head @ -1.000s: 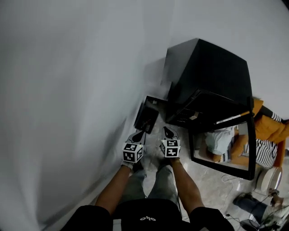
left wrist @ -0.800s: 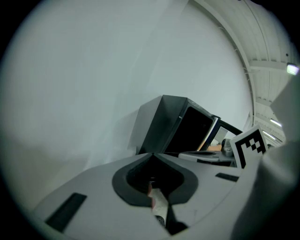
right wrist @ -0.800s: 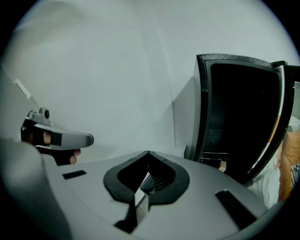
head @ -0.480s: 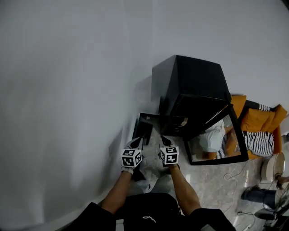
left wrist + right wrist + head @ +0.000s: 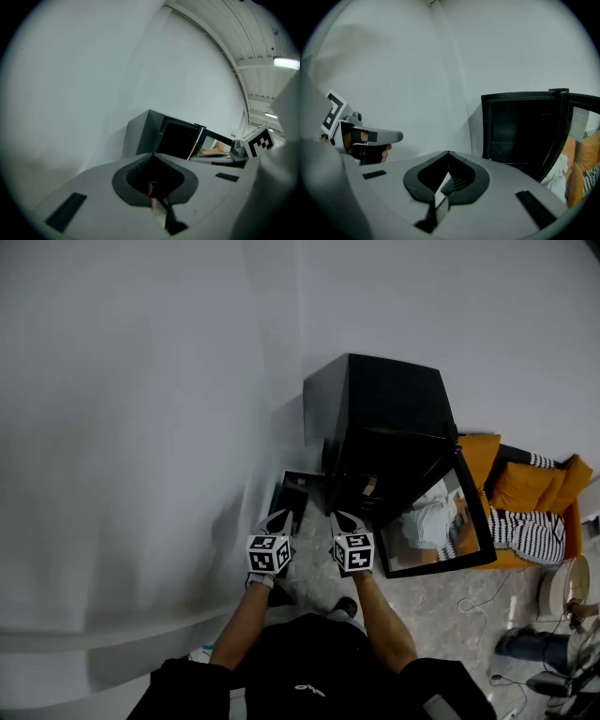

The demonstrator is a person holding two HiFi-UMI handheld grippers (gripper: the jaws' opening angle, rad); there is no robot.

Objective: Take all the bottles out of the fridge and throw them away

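Black fridge (image 5: 380, 413) stood open before you; your left gripper (image 5: 278, 521) and right gripper (image 5: 343, 520) had jaws together, empty, so reaching in might knock bottles over.

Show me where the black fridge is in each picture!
Head view: fridge right of centre, against the white wall.
Left gripper view: fridge at centre, small.
Right gripper view: fridge at the right, large.
Shared landmark: its open door, swung out toward each picture's right.
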